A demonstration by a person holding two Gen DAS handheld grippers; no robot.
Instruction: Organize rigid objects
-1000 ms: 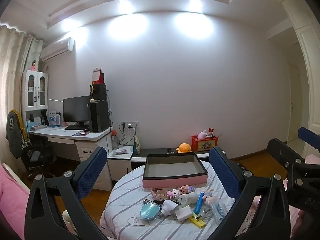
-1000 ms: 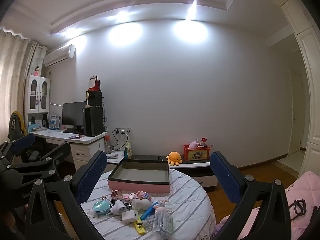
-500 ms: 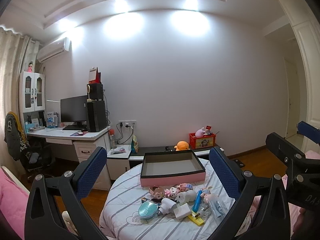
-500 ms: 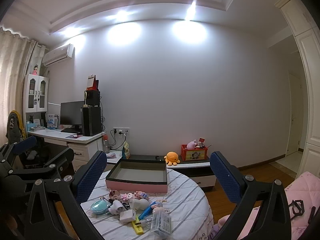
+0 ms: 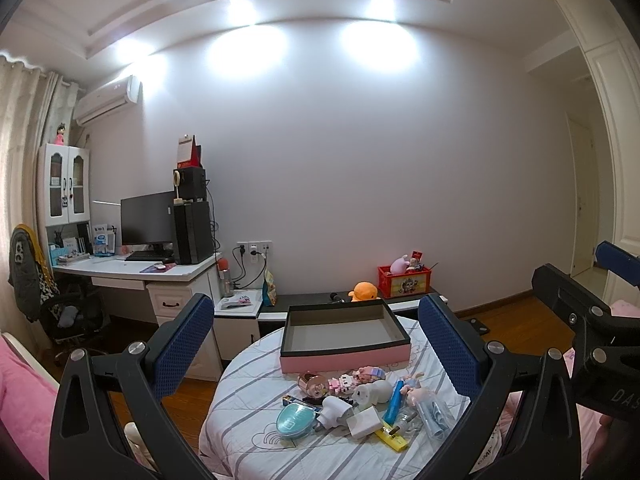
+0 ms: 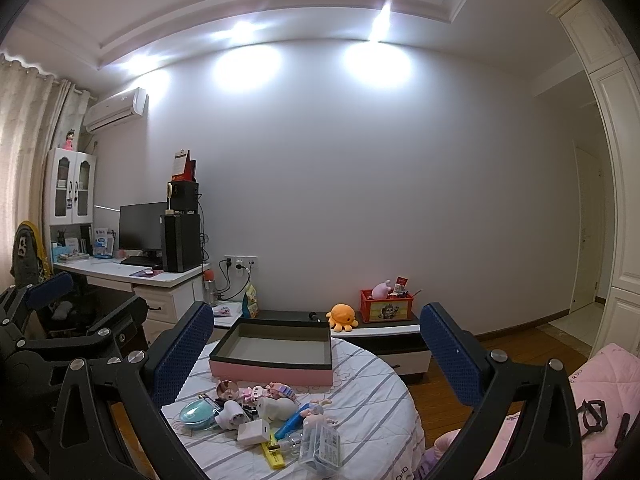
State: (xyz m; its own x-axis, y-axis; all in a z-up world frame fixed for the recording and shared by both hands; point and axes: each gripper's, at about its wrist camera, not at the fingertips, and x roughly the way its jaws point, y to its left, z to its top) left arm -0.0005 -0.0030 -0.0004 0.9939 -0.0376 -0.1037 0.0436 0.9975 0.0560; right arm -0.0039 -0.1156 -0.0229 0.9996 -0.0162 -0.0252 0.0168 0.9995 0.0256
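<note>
one pink box (image 5: 345, 332) sits on the round table (image 5: 248, 392), its inside bare; the toys (image 5: 360, 400) lie heaped on the cloth just in front of it; a red crate (image 6: 386, 306) on the far shelf holds small toys; left gripper (image 5: 316, 344) and right gripper (image 6: 316, 350) both spread wide, holding nothing; only the right view shows the orange octopus (image 6: 342, 317) whole.
</note>
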